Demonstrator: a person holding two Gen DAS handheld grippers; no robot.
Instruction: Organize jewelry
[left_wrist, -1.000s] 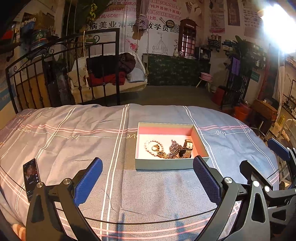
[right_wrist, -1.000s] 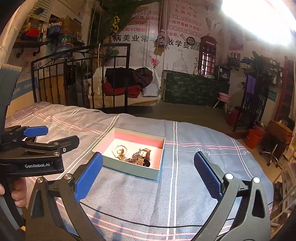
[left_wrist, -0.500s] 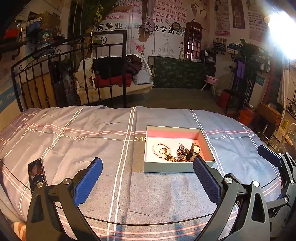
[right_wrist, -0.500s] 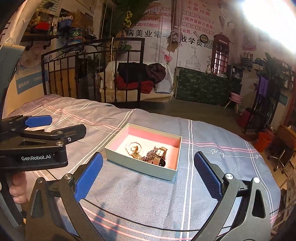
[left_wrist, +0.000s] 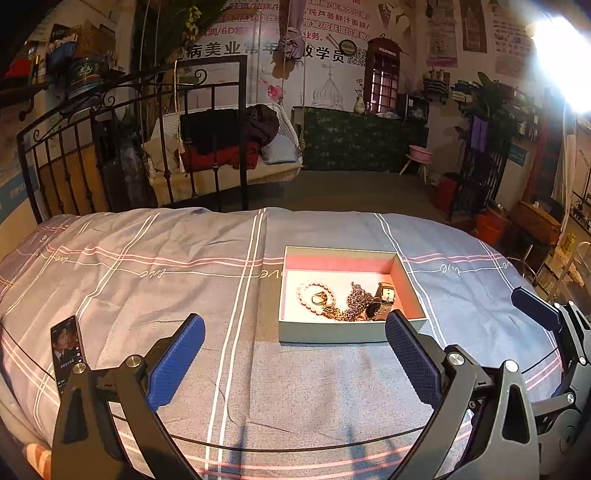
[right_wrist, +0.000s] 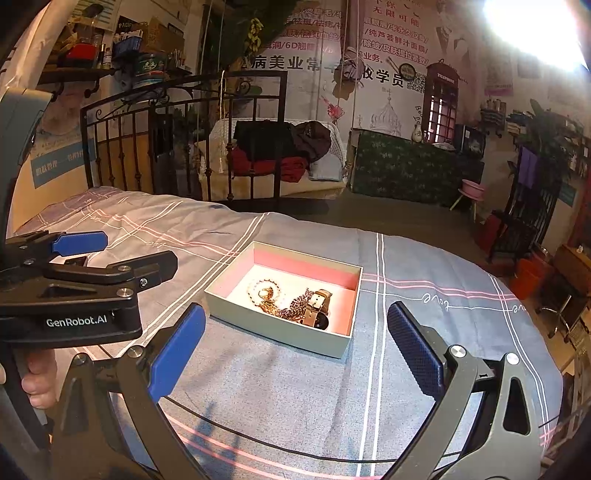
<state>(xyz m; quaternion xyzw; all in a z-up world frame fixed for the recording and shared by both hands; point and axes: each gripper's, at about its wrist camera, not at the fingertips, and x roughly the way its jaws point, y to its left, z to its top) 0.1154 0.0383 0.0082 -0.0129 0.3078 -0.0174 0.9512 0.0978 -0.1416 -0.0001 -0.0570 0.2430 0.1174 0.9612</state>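
Jewelry (left_wrist: 345, 301) heaped in box (left_wrist: 332, 335), nearer than before, left gripper (left_wrist: 293, 354) and right gripper (right_wrist: 295, 341) fingers spread, empty.

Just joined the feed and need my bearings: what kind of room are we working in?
Probably a lived-in bedroom or studio: the jewelry box sits on a striped bedspread, with an iron bed frame behind and Chinese advertising posters on the wall.

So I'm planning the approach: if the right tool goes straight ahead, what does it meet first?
Probably the near wall of the open box, ahead and slightly left of the right tool; only bedspread lies between, though depth is unclear.
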